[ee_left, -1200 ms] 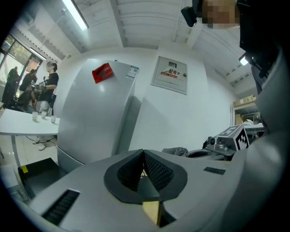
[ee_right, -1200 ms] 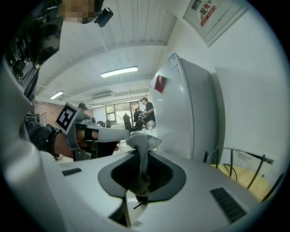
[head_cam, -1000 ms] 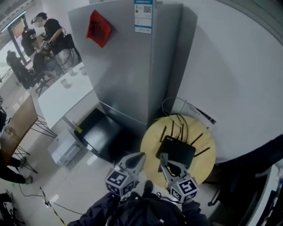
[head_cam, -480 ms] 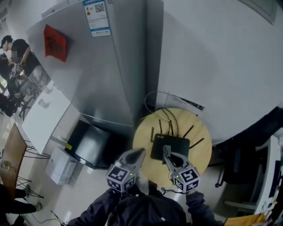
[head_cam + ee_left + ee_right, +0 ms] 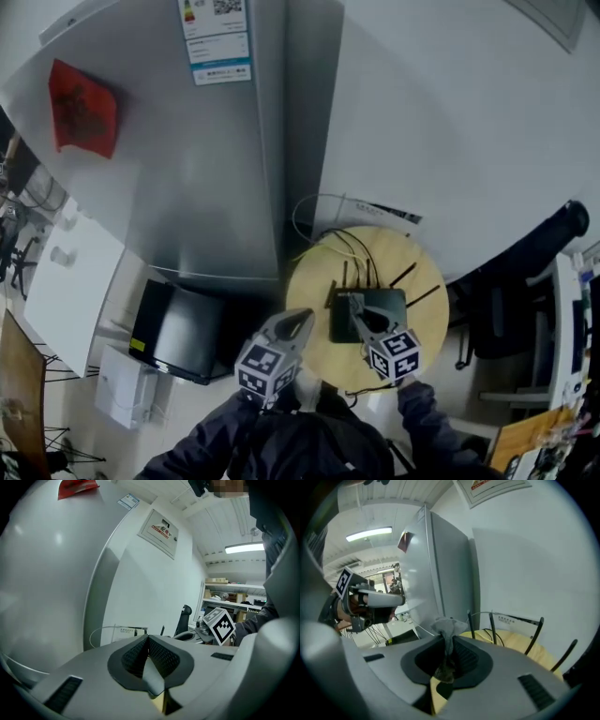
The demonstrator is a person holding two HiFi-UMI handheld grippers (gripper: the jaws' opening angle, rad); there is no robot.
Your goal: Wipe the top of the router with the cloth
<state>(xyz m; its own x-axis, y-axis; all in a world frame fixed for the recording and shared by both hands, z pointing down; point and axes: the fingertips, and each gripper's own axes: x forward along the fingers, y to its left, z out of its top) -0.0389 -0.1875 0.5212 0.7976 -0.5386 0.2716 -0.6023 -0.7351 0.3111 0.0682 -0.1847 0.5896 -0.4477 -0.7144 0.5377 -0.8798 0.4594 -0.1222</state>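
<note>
The tall grey refrigerator (image 5: 216,141) stands behind and to the left of the flat black router with thin upright antennas (image 5: 394,309). We take that router as our landmark. It lies under our head camera on the round pale wooden table (image 5: 429,333), with cables curling off behind it.

We judge that we are at the approach, with the cloth in hand and the wiping itself not yet begun. The right gripper (image 5: 354,305) hangs over the router's near left part. We cannot tell from above whether it touches the lid. The left gripper (image 5: 302,319) sits to the left of the router, at the table's rim, and has no part in the job at this moment.

The next move, as we see it, calls for lowering the right gripper until the cloth meets the router's flat top. The strokes should then be flat and kept clear of the antennas and the cables behind.

The head view alone gives us the router's whole top and where each gripper sits beside it. Only the right gripper view shows the small crumpled grey cloth (image 5: 446,630). The right fingers are clamped on it, and a wad pokes out past their tips towards the router's antennas. The left gripper view settles the other side: those fingers are pressed together with nothing between them.
</note>
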